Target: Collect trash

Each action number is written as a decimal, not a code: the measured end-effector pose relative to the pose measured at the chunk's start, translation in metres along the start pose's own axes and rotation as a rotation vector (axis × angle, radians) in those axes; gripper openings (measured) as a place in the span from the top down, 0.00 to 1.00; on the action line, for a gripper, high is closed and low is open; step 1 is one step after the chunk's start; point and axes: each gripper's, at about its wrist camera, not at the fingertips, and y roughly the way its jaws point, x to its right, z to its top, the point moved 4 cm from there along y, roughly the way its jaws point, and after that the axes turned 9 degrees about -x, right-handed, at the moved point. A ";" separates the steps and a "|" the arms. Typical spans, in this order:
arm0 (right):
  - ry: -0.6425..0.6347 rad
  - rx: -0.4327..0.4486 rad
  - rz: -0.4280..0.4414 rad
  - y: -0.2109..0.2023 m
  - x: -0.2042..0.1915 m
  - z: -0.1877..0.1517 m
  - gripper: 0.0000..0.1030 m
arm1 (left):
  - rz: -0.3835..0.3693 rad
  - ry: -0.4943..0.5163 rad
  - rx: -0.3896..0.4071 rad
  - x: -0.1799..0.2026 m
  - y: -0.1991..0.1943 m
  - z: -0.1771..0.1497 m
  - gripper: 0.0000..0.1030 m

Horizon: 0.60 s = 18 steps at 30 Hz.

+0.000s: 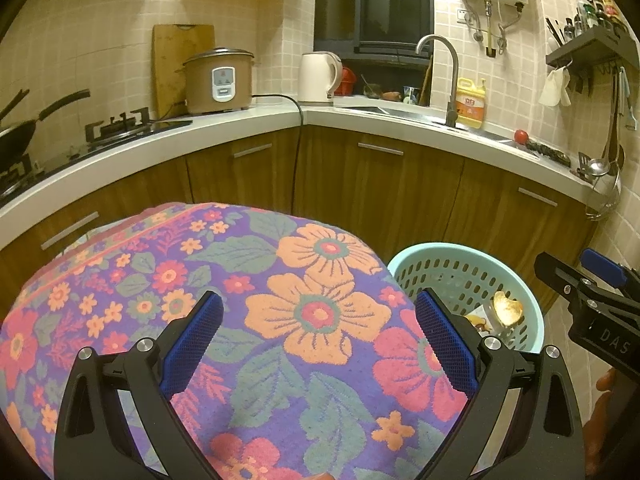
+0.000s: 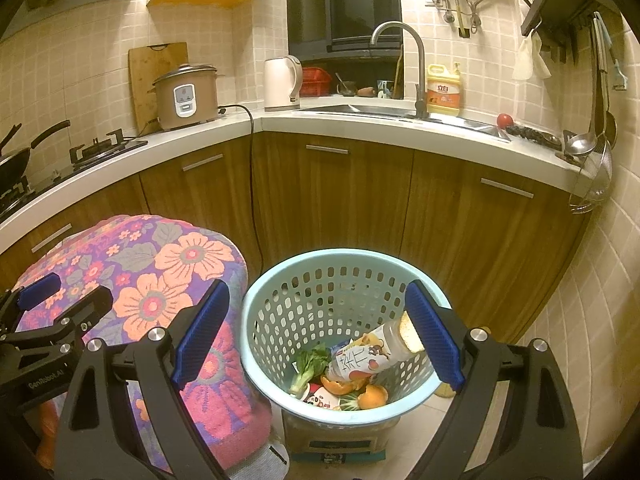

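While the left gripper (image 1: 320, 344) hangs with jaws spread wide and empty over the floral cloth (image 1: 248, 304), the pale blue basket (image 1: 412, 264) stands just to its right. From the right wrist, the right gripper (image 2: 316, 336) gapes empty above that basket (image 2: 256, 320), where a bottle (image 2: 372, 356), orange peel (image 2: 372, 396) and greens (image 2: 308, 368) lie.

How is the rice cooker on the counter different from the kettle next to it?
The rice cooker is brown, squat and wide, with a metal lid and a white control panel; the kettle is white or cream, taller and narrower, with a side handle. The rice cooker stands before a wooden cutting board near the stove, while the kettle sits closer to the sink. Both stand upright on the white countertop.
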 end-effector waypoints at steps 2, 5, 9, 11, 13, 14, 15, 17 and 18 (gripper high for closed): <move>-0.002 0.002 -0.001 0.000 0.000 0.000 0.17 | 0.001 0.000 -0.001 0.000 0.000 0.000 0.09; -0.003 0.004 -0.001 0.000 0.000 0.000 0.17 | 0.003 0.001 0.002 0.001 -0.001 0.000 0.09; -0.002 0.005 -0.001 -0.001 0.000 0.001 0.17 | 0.003 -0.001 0.001 0.001 0.000 0.000 0.09; -0.001 0.005 -0.001 -0.001 0.000 0.001 0.17 | 0.006 0.000 0.004 0.002 0.000 0.000 0.09; -0.001 0.005 -0.001 -0.001 -0.001 0.001 0.17 | 0.012 0.001 0.007 0.000 -0.001 0.000 0.09; -0.002 0.005 -0.001 -0.001 0.000 0.001 0.17 | 0.016 0.003 0.011 0.000 -0.001 0.001 0.09; -0.003 0.005 0.000 -0.001 0.000 0.001 0.17 | 0.024 0.004 0.024 0.000 -0.003 0.001 0.09; -0.003 0.006 -0.001 -0.001 0.000 0.001 0.17 | 0.031 0.005 0.038 -0.001 -0.005 0.002 0.09; -0.003 0.006 -0.001 -0.001 0.000 0.001 0.17 | 0.027 0.004 0.037 -0.002 -0.005 0.002 0.09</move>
